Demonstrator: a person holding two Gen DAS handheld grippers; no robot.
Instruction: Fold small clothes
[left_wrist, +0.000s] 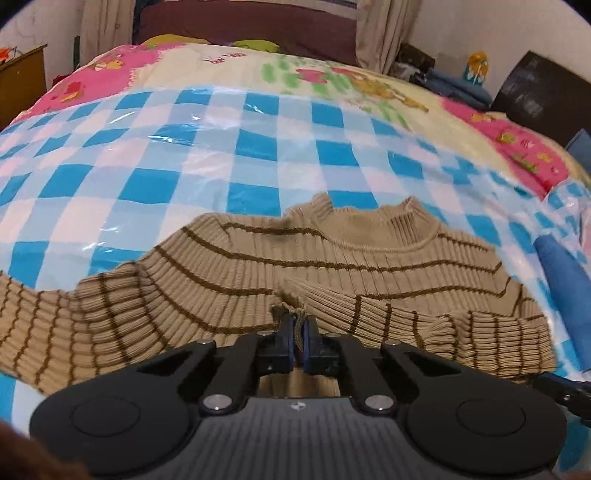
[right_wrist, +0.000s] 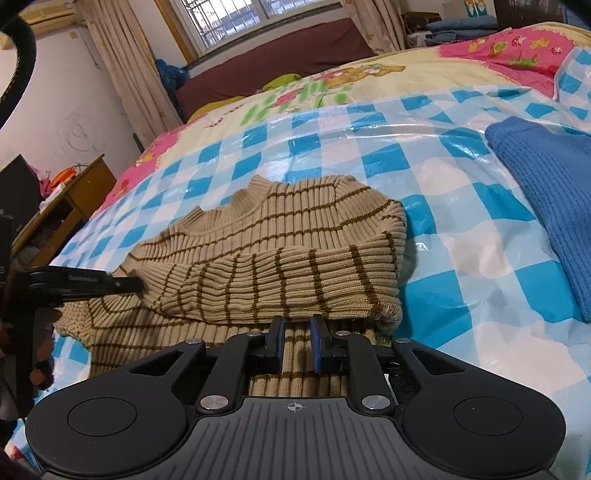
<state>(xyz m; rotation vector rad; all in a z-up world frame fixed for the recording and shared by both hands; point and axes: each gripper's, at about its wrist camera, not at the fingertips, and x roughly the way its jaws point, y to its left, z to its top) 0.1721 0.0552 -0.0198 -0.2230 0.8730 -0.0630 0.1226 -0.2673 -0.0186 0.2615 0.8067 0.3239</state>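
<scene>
A tan ribbed sweater with brown stripes lies on the blue-and-white checked plastic sheet, collar away from me. One sleeve is folded across its chest. My left gripper is shut on the cuff of that folded sleeve. In the right wrist view the sweater has the sleeve laid across it. My right gripper is open just in front of the sleeve's edge, above the sweater's body, holding nothing. The left gripper shows at the left, at the sleeve's end.
A blue knit garment lies on the sheet to the right and shows in the left wrist view. The bed has a cartoon quilt. A wooden side table stands left of the bed.
</scene>
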